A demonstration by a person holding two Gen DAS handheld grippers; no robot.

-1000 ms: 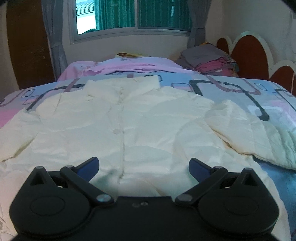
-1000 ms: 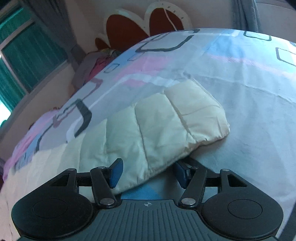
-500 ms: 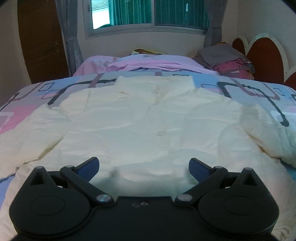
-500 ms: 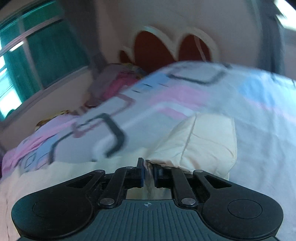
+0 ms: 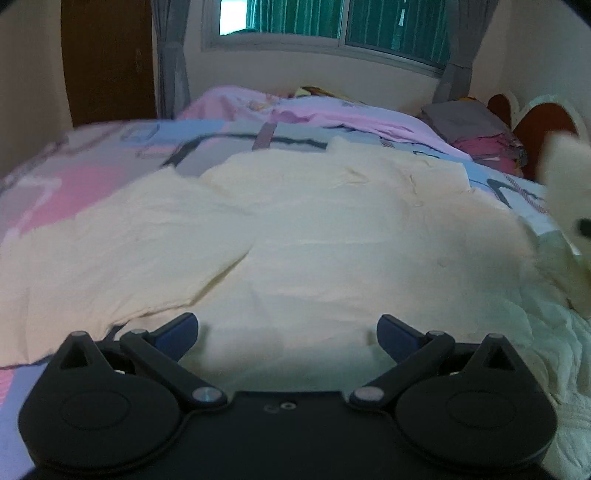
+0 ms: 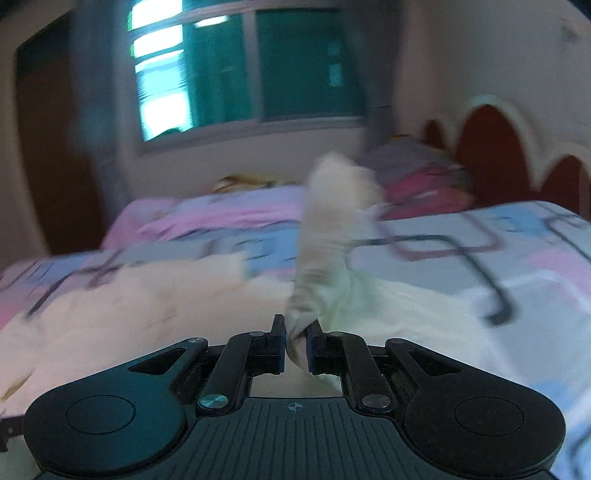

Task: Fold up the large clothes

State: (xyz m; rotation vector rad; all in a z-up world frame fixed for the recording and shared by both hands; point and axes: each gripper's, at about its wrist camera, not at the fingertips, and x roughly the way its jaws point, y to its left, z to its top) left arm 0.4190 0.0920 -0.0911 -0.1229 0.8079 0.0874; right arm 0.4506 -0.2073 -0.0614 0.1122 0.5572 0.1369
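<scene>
A cream jacket [image 5: 295, 236] lies spread flat on a bed [image 5: 74, 184] with a pink, blue and grey patterned cover. The left gripper [image 5: 288, 332] hovers low over the jacket's near hem, jaws spread wide, holding nothing. The right gripper [image 6: 296, 336] has its jaws pressed together, pinching a sleeve [image 6: 328, 229] that rises up from them, lifted off the bed. That raised sleeve appears blurred at the right edge of the left view. A window [image 5: 332, 22] and a folded clothes pile [image 5: 476, 129] sit beyond

Jacket [image 5: 295, 236] on bed [image 5: 74, 177]
</scene>
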